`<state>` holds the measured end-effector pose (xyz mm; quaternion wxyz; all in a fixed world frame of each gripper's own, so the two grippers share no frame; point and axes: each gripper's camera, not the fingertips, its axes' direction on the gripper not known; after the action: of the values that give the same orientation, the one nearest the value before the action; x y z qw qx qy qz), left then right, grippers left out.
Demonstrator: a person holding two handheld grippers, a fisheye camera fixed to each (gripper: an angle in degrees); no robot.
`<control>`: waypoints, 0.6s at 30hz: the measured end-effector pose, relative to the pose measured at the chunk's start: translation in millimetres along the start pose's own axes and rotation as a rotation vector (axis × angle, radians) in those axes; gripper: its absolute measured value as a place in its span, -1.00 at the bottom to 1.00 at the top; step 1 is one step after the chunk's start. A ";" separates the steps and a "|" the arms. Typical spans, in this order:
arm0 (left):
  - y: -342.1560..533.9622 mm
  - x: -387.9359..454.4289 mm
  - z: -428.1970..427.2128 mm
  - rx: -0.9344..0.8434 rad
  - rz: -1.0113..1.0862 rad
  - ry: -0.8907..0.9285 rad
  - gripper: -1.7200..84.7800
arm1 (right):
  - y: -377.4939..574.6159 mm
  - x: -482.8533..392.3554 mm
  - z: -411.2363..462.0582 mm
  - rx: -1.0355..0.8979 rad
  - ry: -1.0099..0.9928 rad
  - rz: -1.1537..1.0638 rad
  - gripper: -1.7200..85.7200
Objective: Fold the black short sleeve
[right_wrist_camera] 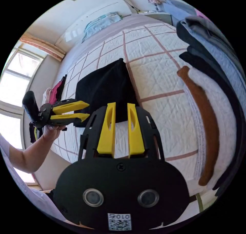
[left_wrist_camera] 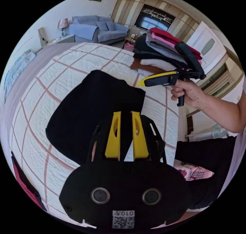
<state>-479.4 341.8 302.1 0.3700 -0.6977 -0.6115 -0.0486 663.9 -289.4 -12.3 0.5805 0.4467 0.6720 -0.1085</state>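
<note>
1. The black shirt (left_wrist_camera: 94, 111) lies folded on the quilted bed (left_wrist_camera: 77, 65), at 12 o'clock from the left gripper (left_wrist_camera: 126, 113).
2. Left jaws stand slightly apart, empty.
3. The right gripper (right_wrist_camera: 120, 106) is also parted, holding nothing.
4. A stack of folded clothes (left_wrist_camera: 161, 52) sits at 1 o'clock.

the folded short sleeve (left_wrist_camera: 94, 111) lies on the bed (left_wrist_camera: 64, 72), with the stack of folded clothes (left_wrist_camera: 161, 52) on the bed beyond it, the left gripper (left_wrist_camera: 126, 113) over its near edge and the right gripper (left_wrist_camera: 141, 83) between it and the stack.
</note>
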 end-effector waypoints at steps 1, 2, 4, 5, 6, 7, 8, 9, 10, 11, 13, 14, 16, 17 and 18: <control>-2.0 15.8 6.5 -0.026 0.057 -0.044 -0.72 | 8.1 12.9 8.5 -0.024 -0.080 0.069 -0.76; -2.8 23.4 10.8 -0.040 0.082 -0.065 -0.71 | 16.0 24.2 15.2 -0.021 -0.173 0.131 -0.75; -7.7 54.7 34.1 -0.119 0.205 -0.139 -0.67 | 26.6 38.3 20.9 0.017 -0.252 0.220 -0.74; -8.0 62.8 40.7 -0.136 0.237 -0.169 -0.67 | 32.4 44.3 21.7 0.044 -0.273 0.252 -0.74; -6.1 77.1 54.3 -0.158 0.288 -0.231 -0.66 | 34.7 46.2 21.4 0.056 -0.272 0.260 -0.74; -2.1 88.0 69.2 -0.191 0.321 -0.302 -0.66 | 38.4 48.7 20.6 0.070 -0.256 0.267 -0.74; 0.5 91.9 75.6 -0.203 0.329 -0.338 -0.66 | 40.9 50.4 21.0 0.067 -0.244 0.264 -0.73; 6.5 97.4 84.9 -0.204 0.338 -0.391 -0.67 | 41.9 51.0 21.6 0.064 -0.243 0.259 -0.73; 13.3 100.0 90.1 -0.197 0.338 -0.404 -0.68 | 44.1 52.5 23.2 0.055 -0.236 0.250 -0.73; 17.1 100.2 90.9 -0.189 0.338 -0.406 -0.68 | 46.2 54.7 25.3 0.049 -0.232 0.246 -0.73; 32.6 91.9 87.7 -0.153 0.286 -0.385 -0.72 | 49.2 58.8 28.9 0.046 -0.247 0.249 -0.73; 35.9 86.6 84.8 -0.138 0.249 -0.379 -0.73 | 50.2 61.4 31.8 0.043 -0.270 0.253 -0.72; 47.5 45.9 73.0 -0.090 0.053 -0.146 -0.77 | 51.4 64.6 35.5 0.046 -0.303 0.271 -0.70; 51.5 32.1 71.1 -0.080 -0.009 -0.078 -0.78 | 51.7 65.9 37.8 0.062 -0.342 0.275 -0.68; 61.4 6.6 70.1 -0.058 -0.113 0.056 -0.79 | 51.5 66.1 39.1 0.073 -0.372 0.272 -0.66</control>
<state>-450.1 388.9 226.9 0.3631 -0.6710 -0.6377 -0.1065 732.8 -254.3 -62.9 0.6871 0.5263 0.4827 -0.1340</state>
